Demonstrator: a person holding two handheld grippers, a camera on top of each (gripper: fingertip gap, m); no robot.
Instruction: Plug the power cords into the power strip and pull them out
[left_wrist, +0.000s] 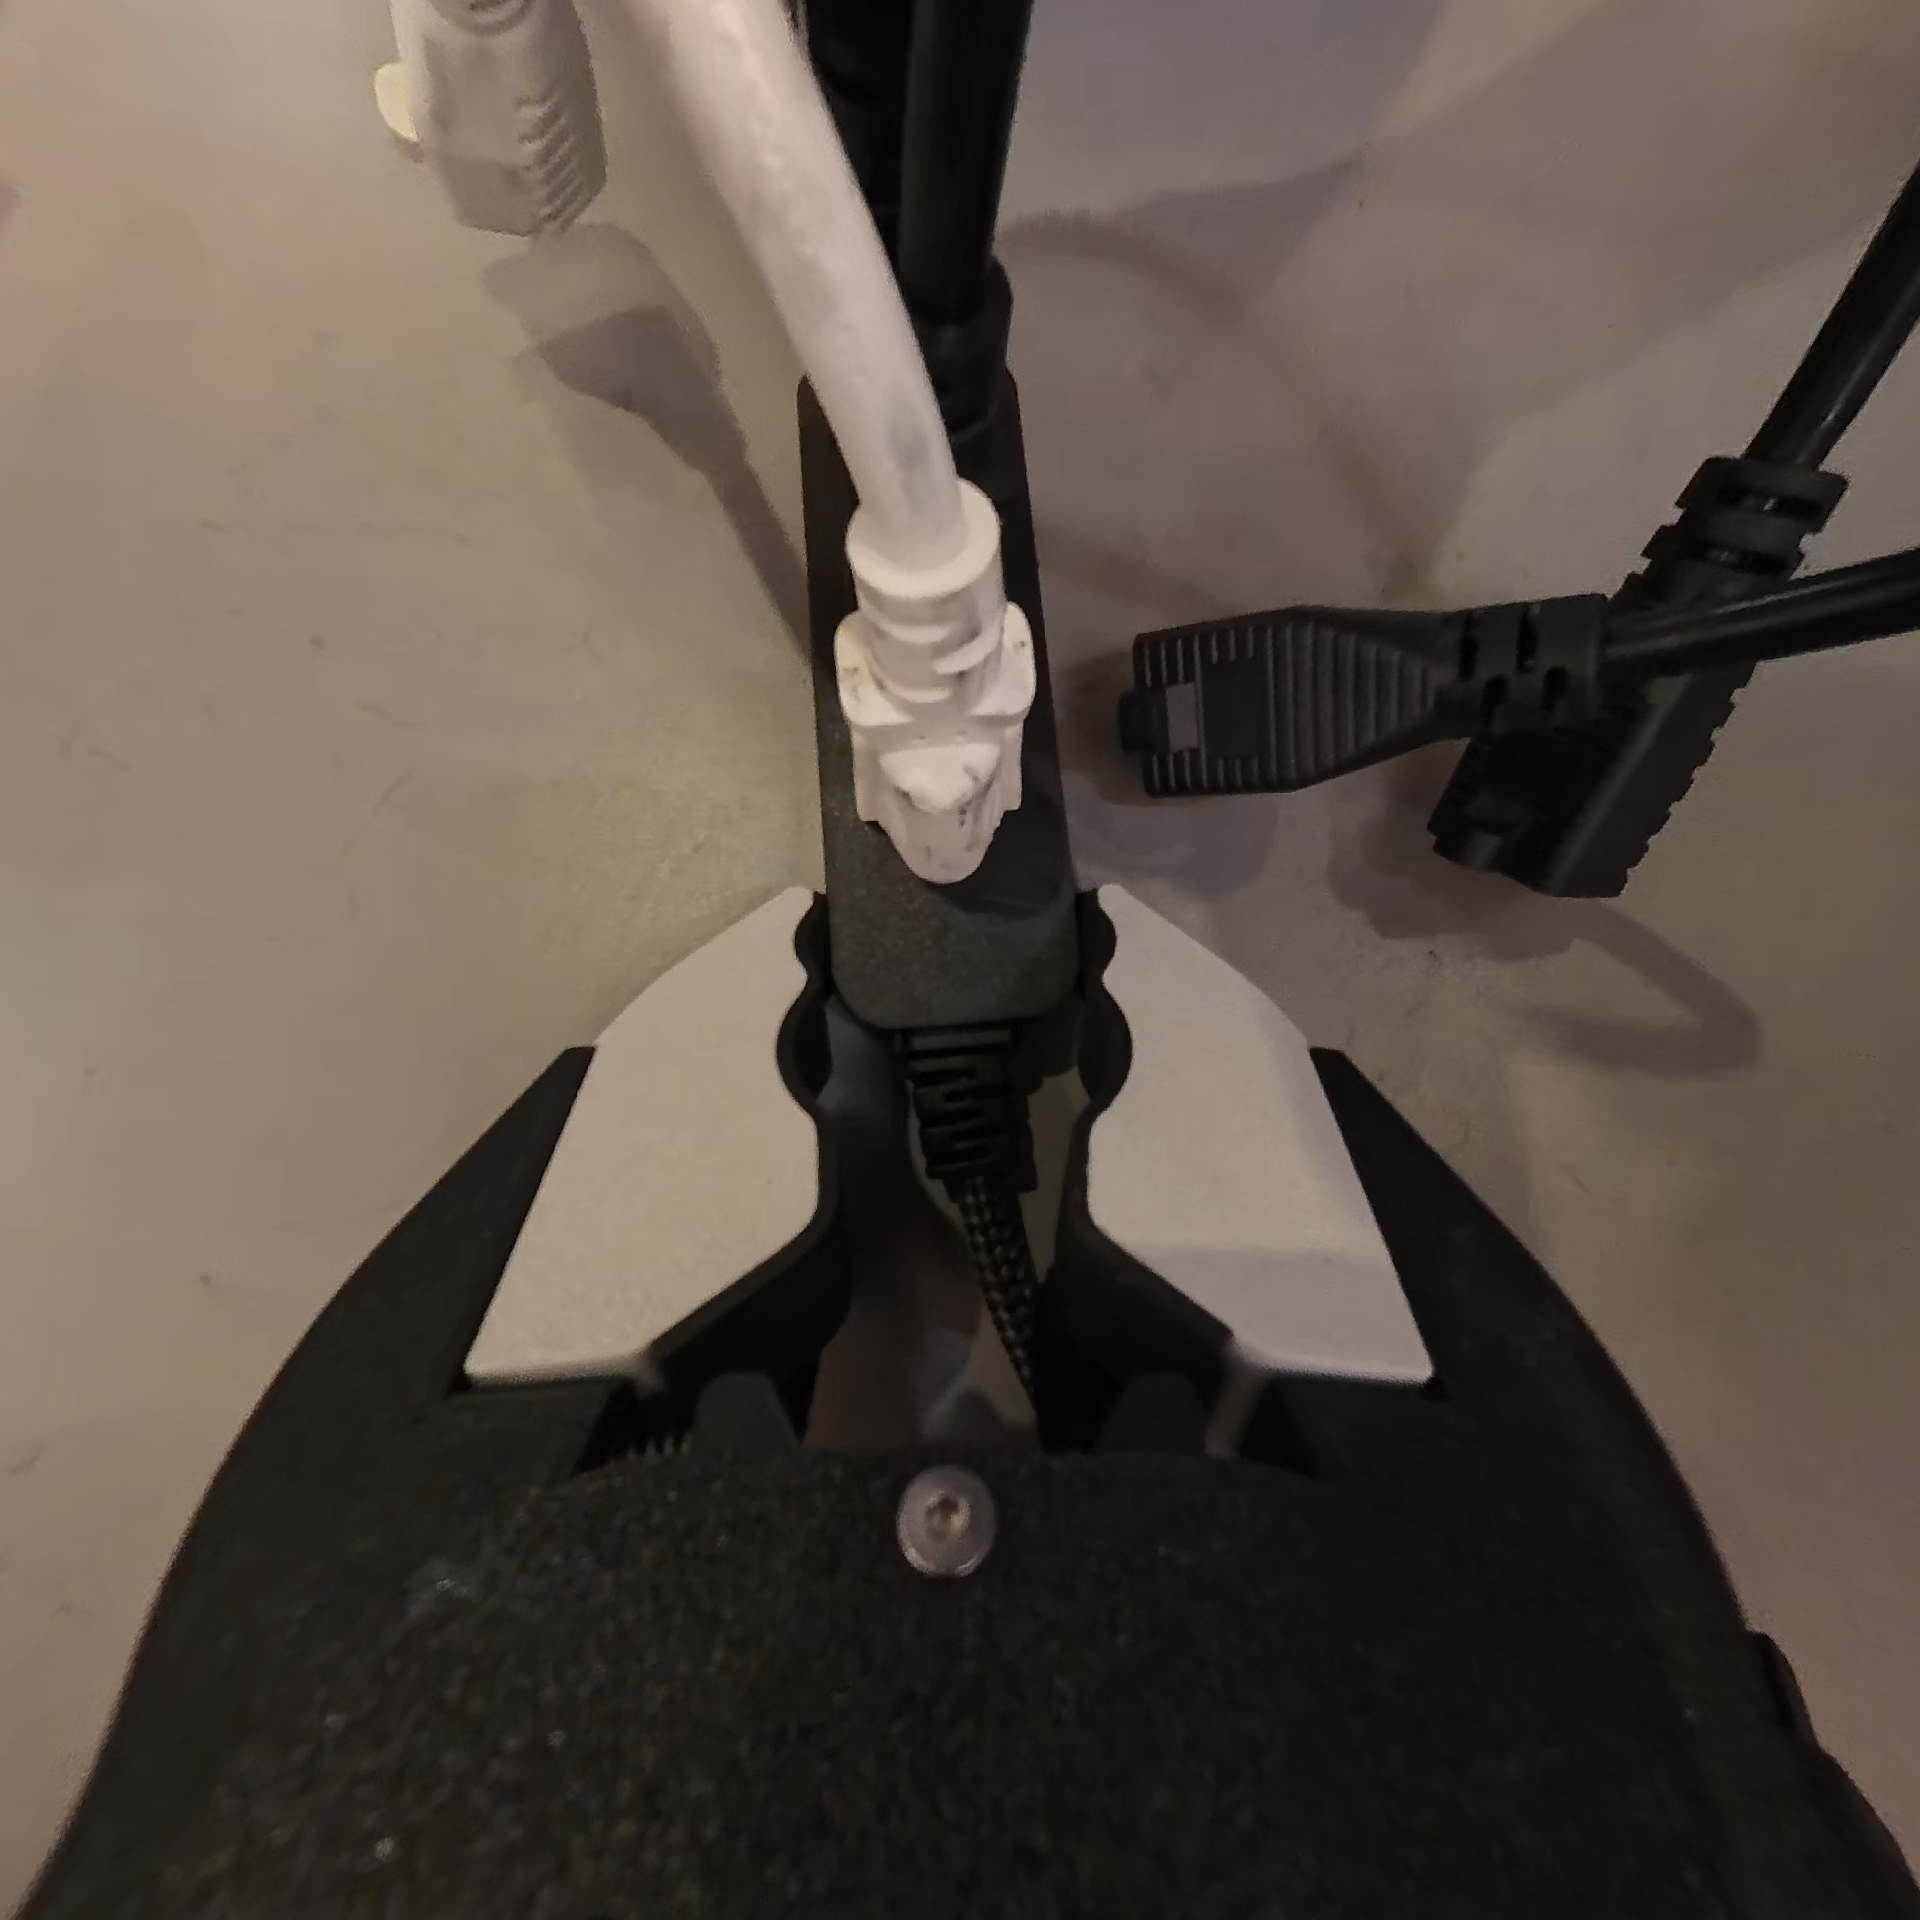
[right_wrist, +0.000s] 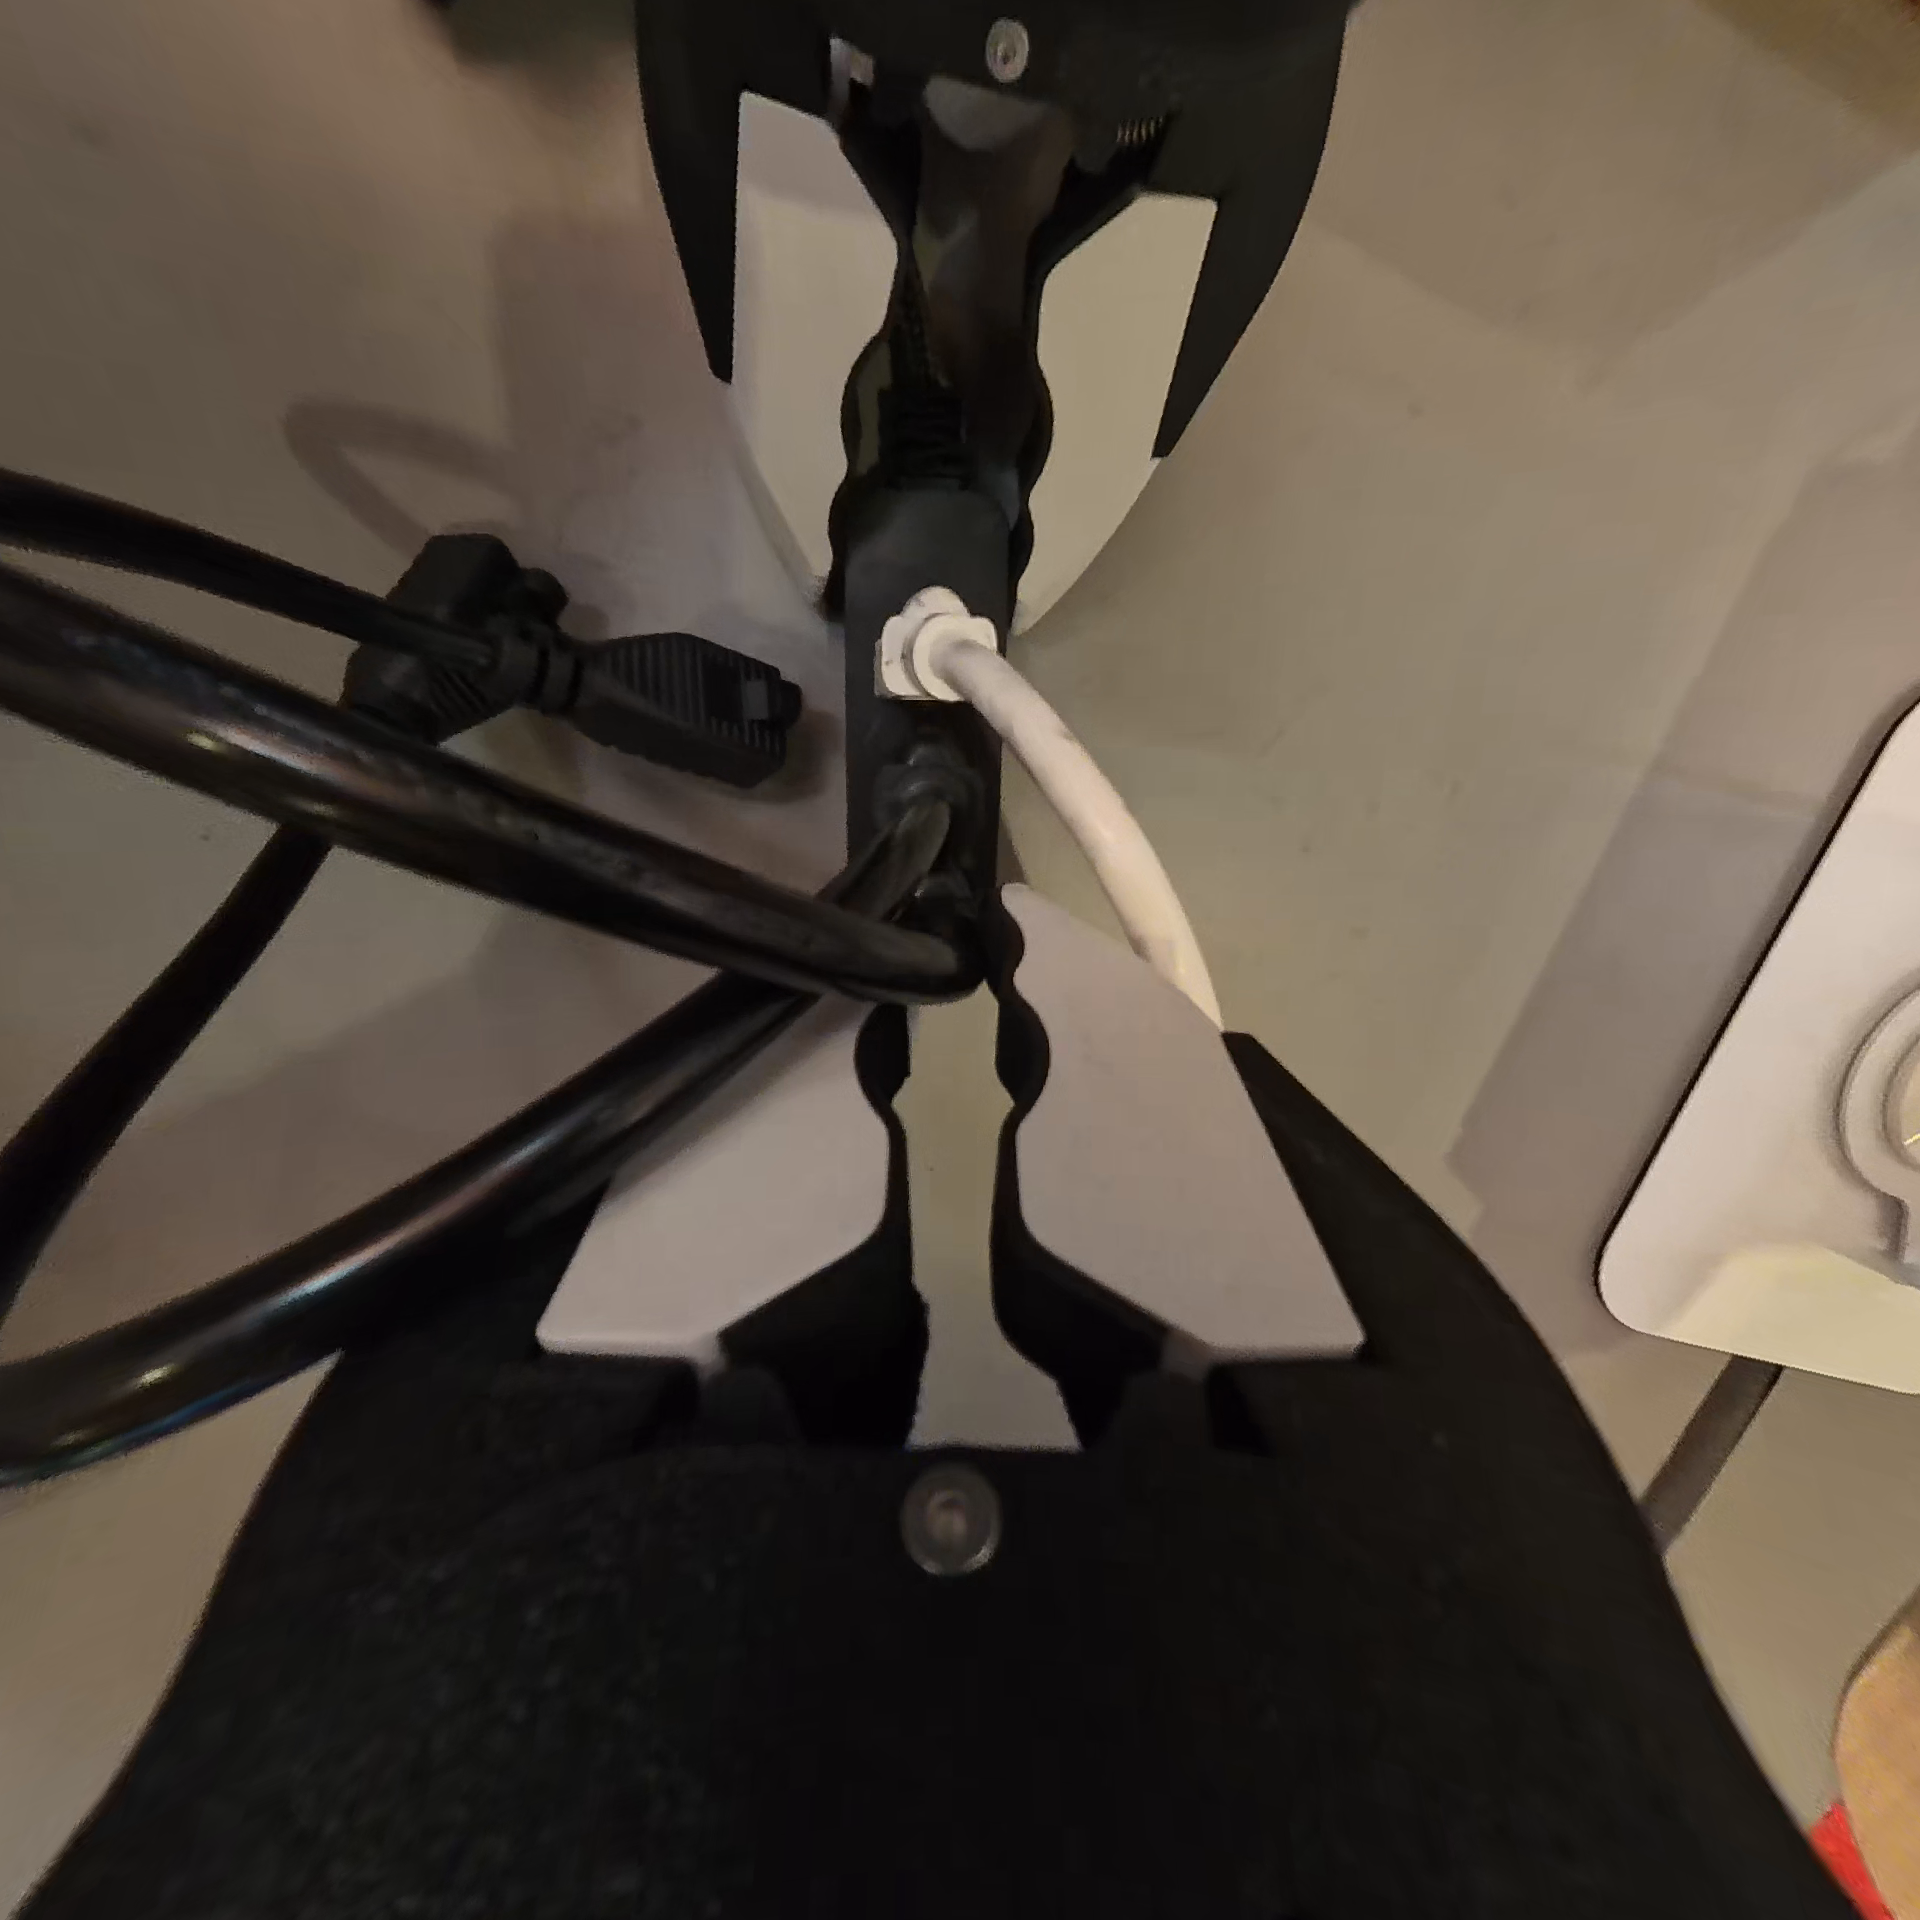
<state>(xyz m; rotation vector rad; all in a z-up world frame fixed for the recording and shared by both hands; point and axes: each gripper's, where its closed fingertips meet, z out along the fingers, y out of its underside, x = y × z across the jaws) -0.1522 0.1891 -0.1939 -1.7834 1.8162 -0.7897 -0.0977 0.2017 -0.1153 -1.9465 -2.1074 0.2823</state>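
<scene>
**Between the two grippers, one long black strip**

Left of centre in the right wrist view, loose black cords loop across the pale table, and a free black plug lies just beside the strip. Straight up the middle runs the power strip, its long axis in line with both grippers. The left gripper is clamped on the strip's near end in its own view, where a braided lead leaves the strip and passes back between the jaws. A white plug is seated in the strip just beyond those fingertips, its white cord arcing away toward the top of the frame.

The right gripper faces the strip's opposite end with its jaws a narrow gap apart and nothing between them; one black cord crosses just ahead of its tips. A black plug appears seated nearest it, the white one farther on. To my eye the right gripper is the free one, so any pull falls to it, directed away from the strip's face rather than along its length. At far right sits a white device, well apart.
</scene>
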